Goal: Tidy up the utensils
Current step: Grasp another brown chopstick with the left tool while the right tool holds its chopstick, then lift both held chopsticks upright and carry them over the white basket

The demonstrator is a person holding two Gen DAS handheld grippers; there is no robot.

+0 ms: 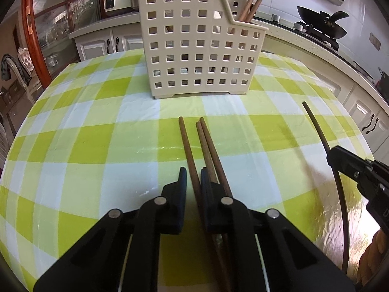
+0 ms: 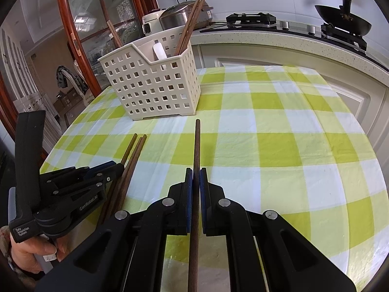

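- Brown wooden chopstick (image 1: 188,150) sits clamped between the pads of my left gripper (image 1: 193,180); two more chopsticks (image 1: 209,146) lie just right of it.
- My right gripper (image 2: 196,177) is pinched on a single chopstick (image 2: 197,146) (raised off the cloth).
- Cream perforated caddy (image 1: 194,48) stands ahead of both grippers on the checked tablecloth (image 1: 97,133).

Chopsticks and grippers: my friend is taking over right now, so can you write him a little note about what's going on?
Left gripper: shut on one brown chopstick; two more chopsticks lie on the checked tablecloth just right of it.
Right gripper: shut on a single chopstick.
White holder stands ahead on the table, with chopsticks already upright inside.
Left to do: drop both held chopsticks into the holder, then the two loose ones.
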